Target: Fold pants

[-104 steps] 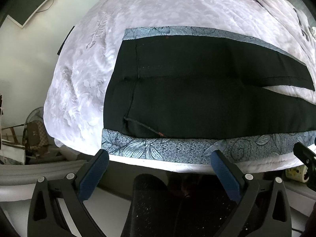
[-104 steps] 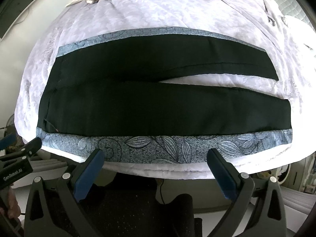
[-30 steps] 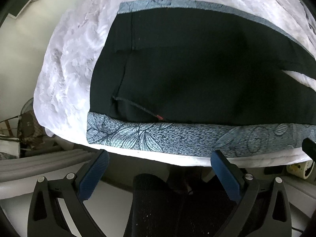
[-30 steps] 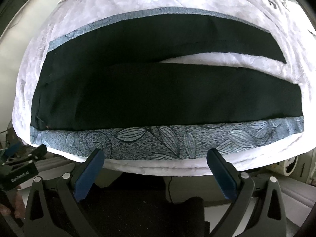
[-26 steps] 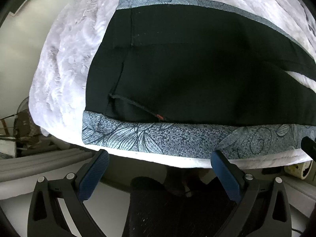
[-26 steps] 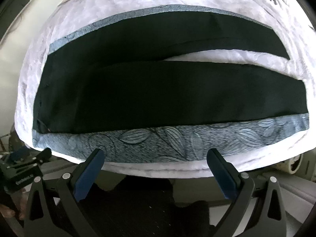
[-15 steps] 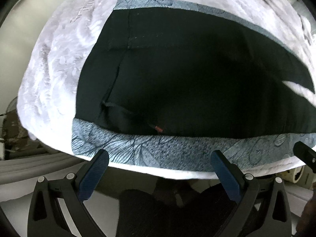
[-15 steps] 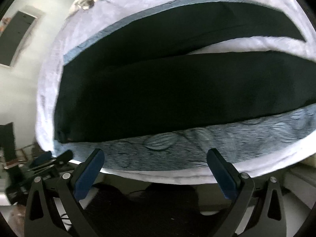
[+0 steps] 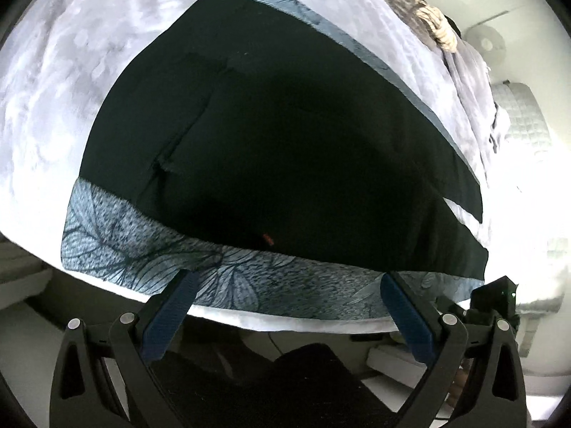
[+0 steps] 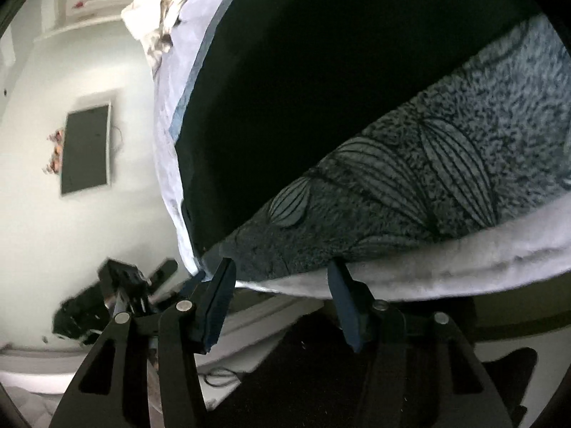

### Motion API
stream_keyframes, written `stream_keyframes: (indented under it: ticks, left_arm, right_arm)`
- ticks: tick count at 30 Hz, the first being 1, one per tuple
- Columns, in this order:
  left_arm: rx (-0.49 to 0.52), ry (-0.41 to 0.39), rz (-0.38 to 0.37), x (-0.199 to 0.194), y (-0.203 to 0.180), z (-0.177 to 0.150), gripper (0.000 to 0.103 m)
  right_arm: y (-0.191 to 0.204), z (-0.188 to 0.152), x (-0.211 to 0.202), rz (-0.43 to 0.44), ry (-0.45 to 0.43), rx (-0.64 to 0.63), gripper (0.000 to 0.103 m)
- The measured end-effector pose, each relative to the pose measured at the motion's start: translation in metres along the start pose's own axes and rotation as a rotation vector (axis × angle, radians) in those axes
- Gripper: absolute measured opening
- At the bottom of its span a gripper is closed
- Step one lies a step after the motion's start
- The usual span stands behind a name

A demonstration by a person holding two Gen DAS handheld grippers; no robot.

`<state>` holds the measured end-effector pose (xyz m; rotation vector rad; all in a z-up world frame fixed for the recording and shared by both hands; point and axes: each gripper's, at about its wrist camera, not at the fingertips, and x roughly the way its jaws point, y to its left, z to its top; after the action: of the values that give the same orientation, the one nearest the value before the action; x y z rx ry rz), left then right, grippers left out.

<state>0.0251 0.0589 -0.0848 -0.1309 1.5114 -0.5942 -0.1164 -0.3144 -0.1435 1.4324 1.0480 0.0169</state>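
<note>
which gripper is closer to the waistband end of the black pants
Left. The left gripper hangs over the bed's near edge just short of the pants waistband end. The right gripper, jaws closing on nothing, sits farther along the leaf-patterned strip.

bed (image 9: 53, 82) w/ pale cover | leaf-print blue cloth (image 9: 285, 281) on it | black pants (image 9: 285, 149) atop

The right gripper (image 10: 282, 278) sits tilted at the bed's near edge, its blue-padded jaws closing with the leaf-patterned grey cloth (image 10: 410, 192) and white bedding edge (image 10: 446, 267) just beyond their tips, nothing clamped. Black pants (image 10: 303, 89) lie spread on that cloth. Lower left, the left gripper (image 10: 121, 285) shows blurred, below a dark wall-mounted screen (image 10: 85, 149).
</note>
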Motion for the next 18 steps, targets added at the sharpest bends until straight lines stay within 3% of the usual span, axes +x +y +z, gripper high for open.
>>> stream_keyframes:
  ticks: [6, 11, 18]
  left_arm:
    - [-0.043, 0.006, -0.047, -0.002, 0.017, -0.010, 0.103]
    - [-0.115, -0.003, -0.051, -0.010, 0.038, -0.019, 0.103]
    - [-0.089, 0.020, -0.043, 0.007, 0.038, -0.019, 0.103]
  right_arm:
    - [0.010, 0.005, 0.032, 0.219, 0.038, 0.012, 0.059]
    - [0.020, -0.007, 0.057, 0.165, 0.101, -0.021, 0.059]
    - [-0.003, -0.012, 0.026, 0.042, 0.049, 0.004, 0.062]
